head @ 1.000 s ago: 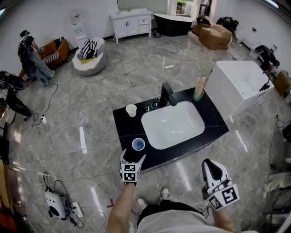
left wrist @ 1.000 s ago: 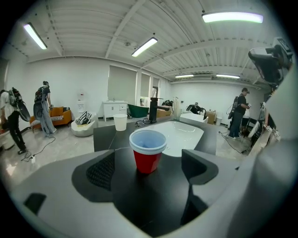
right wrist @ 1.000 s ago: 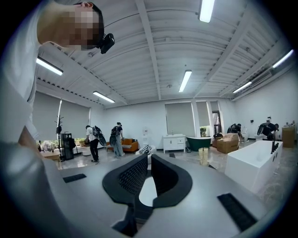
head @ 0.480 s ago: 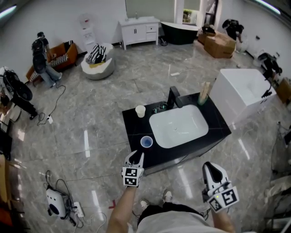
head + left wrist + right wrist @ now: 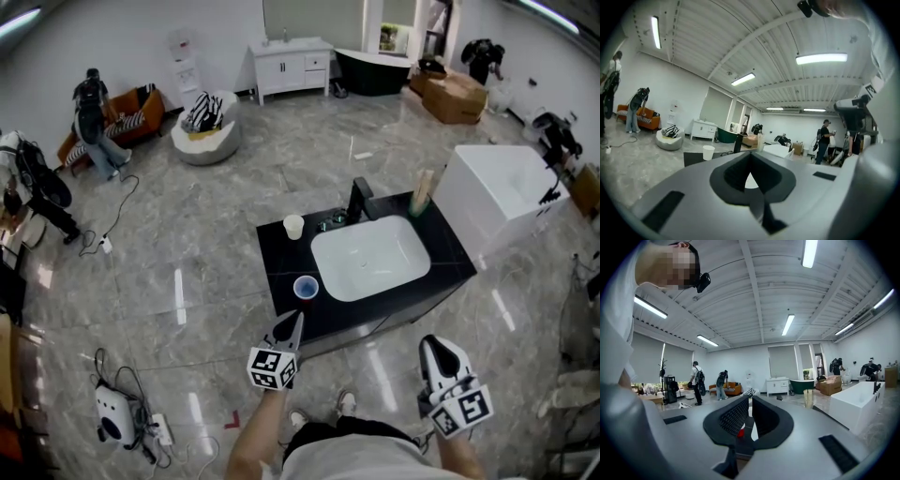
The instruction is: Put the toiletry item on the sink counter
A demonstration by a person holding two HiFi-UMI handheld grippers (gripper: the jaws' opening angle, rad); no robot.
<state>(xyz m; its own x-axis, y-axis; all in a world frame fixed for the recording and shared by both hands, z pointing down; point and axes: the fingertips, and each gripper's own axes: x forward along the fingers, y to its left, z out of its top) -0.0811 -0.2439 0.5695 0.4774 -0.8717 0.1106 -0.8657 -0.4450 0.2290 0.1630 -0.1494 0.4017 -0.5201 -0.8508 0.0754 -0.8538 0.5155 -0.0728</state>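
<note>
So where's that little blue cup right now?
In the head view, the blue cup stands on the black counter, just left of the white basin, with the white cup farther back.

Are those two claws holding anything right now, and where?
Left gripper: shut, empty. Right gripper: its jaws seem to pinch a thin white-and-red thing; which part, cannot tell.

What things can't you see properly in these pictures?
- The red and white sliver in the right tongs: right gripper view, the jaws hide most of it, so I can't name it.
- Inside of the blue cup: head view, too small.
- The tall things at the counter corner: head view, too small to name.
</note>
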